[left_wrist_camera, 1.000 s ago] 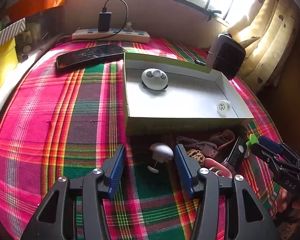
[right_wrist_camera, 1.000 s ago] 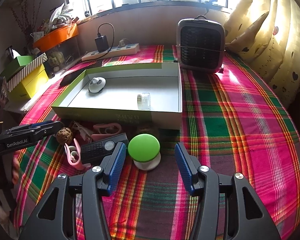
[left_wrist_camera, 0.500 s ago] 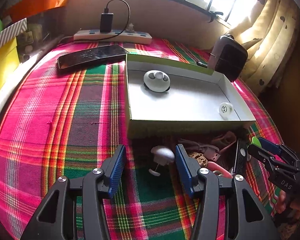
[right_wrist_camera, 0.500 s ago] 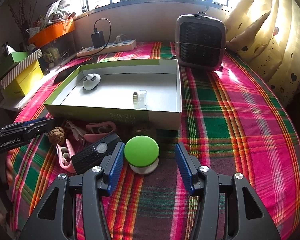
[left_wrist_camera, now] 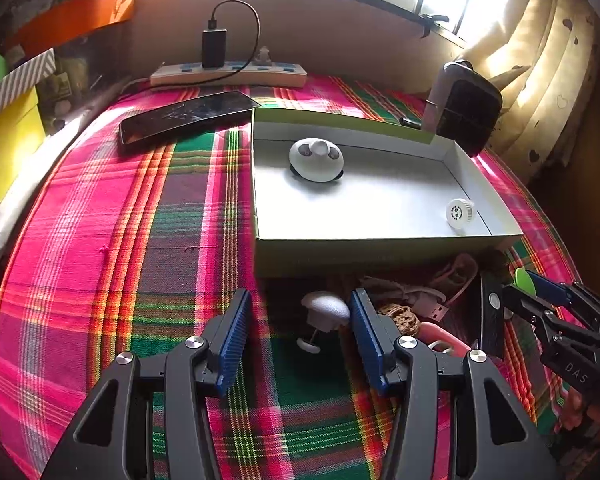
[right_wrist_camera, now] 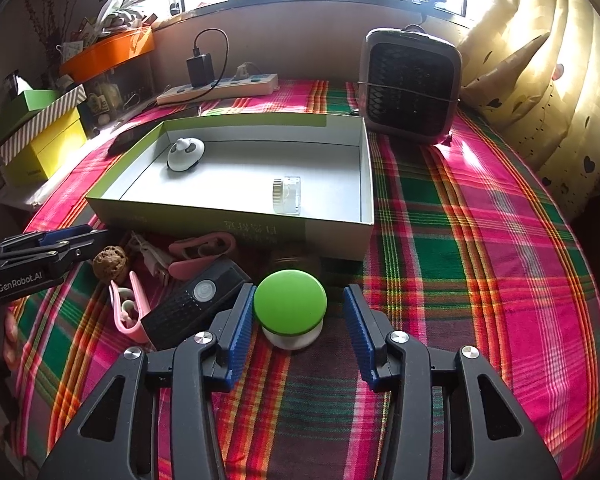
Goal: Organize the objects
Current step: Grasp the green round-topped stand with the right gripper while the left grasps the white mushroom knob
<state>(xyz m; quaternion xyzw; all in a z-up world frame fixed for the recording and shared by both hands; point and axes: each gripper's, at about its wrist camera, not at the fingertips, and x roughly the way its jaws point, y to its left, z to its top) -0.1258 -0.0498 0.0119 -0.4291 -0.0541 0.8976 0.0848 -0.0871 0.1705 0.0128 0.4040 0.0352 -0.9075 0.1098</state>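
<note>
The green-topped knob sits on the plaid surface just in front of the open box, near the box's right front corner. The right tool brackets it: its jaws have just been closing, the left pad touches or nearly touches the green cap, and the right pad stands clear, so nothing is pinched yet. To finish this grasp well, I judge the tool should shift slightly left so the cap centres between the pads, then close evenly on the cap's rim or on the white base beneath; a one-sided push would likely slide the knob towards the black remote lying just left of it.

Further left along the box's front wall lies a clutter of pink clips, a white cable plug and a walnut-like ball. At that end the left tool hangs with its jaws spread around a small grey mushroom-shaped knob, which lies tilted with its right side close to or against the right pad; no grip is made.

Inside the box a white rounded gadget rests towards the back left and a small clear jar lies on its side near the front wall. Beyond the box stand a phone, a power strip and a small heater.
</note>
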